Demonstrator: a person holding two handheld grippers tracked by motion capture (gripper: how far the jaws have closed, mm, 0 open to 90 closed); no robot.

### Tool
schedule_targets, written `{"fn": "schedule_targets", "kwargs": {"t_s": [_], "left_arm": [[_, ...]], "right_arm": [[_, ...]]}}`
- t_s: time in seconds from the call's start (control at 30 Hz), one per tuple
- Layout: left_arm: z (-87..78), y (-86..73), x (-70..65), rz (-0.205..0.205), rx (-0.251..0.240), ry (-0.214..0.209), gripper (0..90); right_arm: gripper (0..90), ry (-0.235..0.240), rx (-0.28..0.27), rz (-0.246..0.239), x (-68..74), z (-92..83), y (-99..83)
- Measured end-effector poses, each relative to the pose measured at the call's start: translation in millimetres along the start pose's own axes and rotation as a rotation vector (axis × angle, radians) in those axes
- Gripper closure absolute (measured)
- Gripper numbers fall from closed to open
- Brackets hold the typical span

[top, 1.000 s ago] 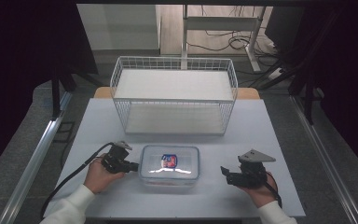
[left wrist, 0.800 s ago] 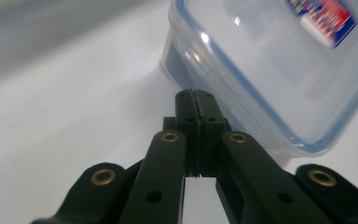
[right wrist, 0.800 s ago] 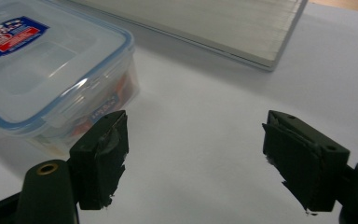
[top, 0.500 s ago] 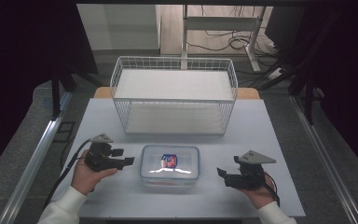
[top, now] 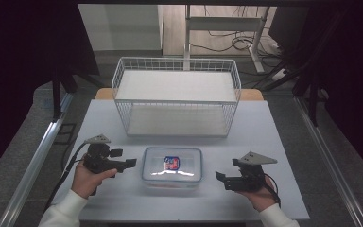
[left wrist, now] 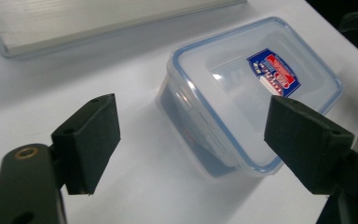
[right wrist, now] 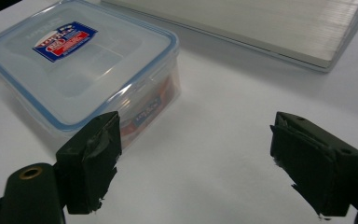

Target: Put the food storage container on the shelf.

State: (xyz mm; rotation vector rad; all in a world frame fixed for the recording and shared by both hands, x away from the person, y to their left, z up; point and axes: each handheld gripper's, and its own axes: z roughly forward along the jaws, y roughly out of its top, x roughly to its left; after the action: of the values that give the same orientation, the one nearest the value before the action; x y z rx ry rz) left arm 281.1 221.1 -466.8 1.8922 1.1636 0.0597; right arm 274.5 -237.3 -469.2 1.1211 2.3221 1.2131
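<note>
A clear plastic container (top: pixel 172 164) with a blue-rimmed lid and a red and blue label lies near the table's front edge, lid on. My left gripper (top: pixel 130 162) hovers just left of it, open, its jaws pointing at the box's left end. The container (left wrist: pixel 251 93) fills the space ahead of those spread jaws, and nothing is between them. My right gripper (top: pixel 221 178) is held right of the box, also open and apart from it. In the right gripper view the container (right wrist: pixel 81 70) lies ahead at the left.
A white wire basket (top: pixel 177 97) stands behind the container in the middle of the white table (top: pixel 274 137). Its pale base (right wrist: pixel 279 23) lies ahead of the right gripper. Cables trail from both grippers toward the front edge.
My left gripper drew back to the left from the container's end, then came slightly nearer again. The right gripper shifted a little and stays open.
</note>
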Motion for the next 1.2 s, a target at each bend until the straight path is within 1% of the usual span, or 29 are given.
{"fn": "schedule_targets", "kwargs": {"t_s": [0.07,0.2,0.3,0.4,0.5,0.6,0.7,0.73,0.8,0.9,0.97,1.0,1.03,1.13,1.2], "left_arm": [[1.4,0.2,-0.4,-0.016,-0.003,-0.006,15.7],[3.7,-0.1,-1.2,-0.022,-0.009,-0.018,14.5],[6.2,-0.5,-1.7,-0.028,-0.004,-0.034,13.9],[9.7,-0.4,-1.8,-0.044,0.005,-0.044,13.1],[16.7,-0.3,-0.5,-0.064,0.014,-0.058,12.2],[26.1,-0.3,0.6,-0.084,0.036,-0.082,11.8],[35.1,-0.5,3.7,-0.109,0.054,-0.109,11.8],[37.9,-0.5,5.1,-0.115,0.059,-0.119,11.8],[42.8,-0.2,7.0,-0.126,0.067,-0.138,11.8],[49.6,-0.4,9.7,-0.136,0.079,-0.171,12.1],[54.9,-0.8,12.1,-0.143,0.091,-0.178,12.5],[54.9,-0.8,12.1,-0.143,0.091,-0.178,12.8],[58.5,-1.1,13.6,-0.147,0.102,-0.194,13.0],[63.0,-1.8,14.9,-0.163,0.113,-0.225,13.2],[65.9,-2.6,14.7,-0.172,0.12,-0.235,13.7]], "right_arm": [[17.3,0.007,-0.004,0.002,0.4,0.3,1.6],[17.5,0.035,-0.005,0.038,-0.6,1.7,6.2],[17.3,0.061,0.008,0.053,-0.7,4.3,8.2],[17.6,0.08,0.014,0.061,-0.1,6.4,8.9],[19.3,0.098,0.008,0.059,0.6,8.1,10.6],[19.2,0.12,0.012,0.069,2.2,12.3,13.0],[20.4,0.144,0.01,0.065,3.8,18.1,14.4],[20.7,0.155,0.011,0.07,4.0,20.5,14.4],[20.7,0.175,0.022,0.091,3.0,27.3,15.0],[19.9,0.189,0.039,0.112,1.4,35.4,17.7],[18.9,0.205,0.047,0.139,0.3,41.5,20.2],[18.2,0.214,0.054,0.155,-0.3,45.4,21.9],[17.6,0.224,0.055,0.162,-1.0,49.5,23.3],[16.1,0.233,0.074,0.174,-1.4,57.0,25.8],[15.0,0.248,0.095,0.199,-1.4,63.9,27.1]]}}
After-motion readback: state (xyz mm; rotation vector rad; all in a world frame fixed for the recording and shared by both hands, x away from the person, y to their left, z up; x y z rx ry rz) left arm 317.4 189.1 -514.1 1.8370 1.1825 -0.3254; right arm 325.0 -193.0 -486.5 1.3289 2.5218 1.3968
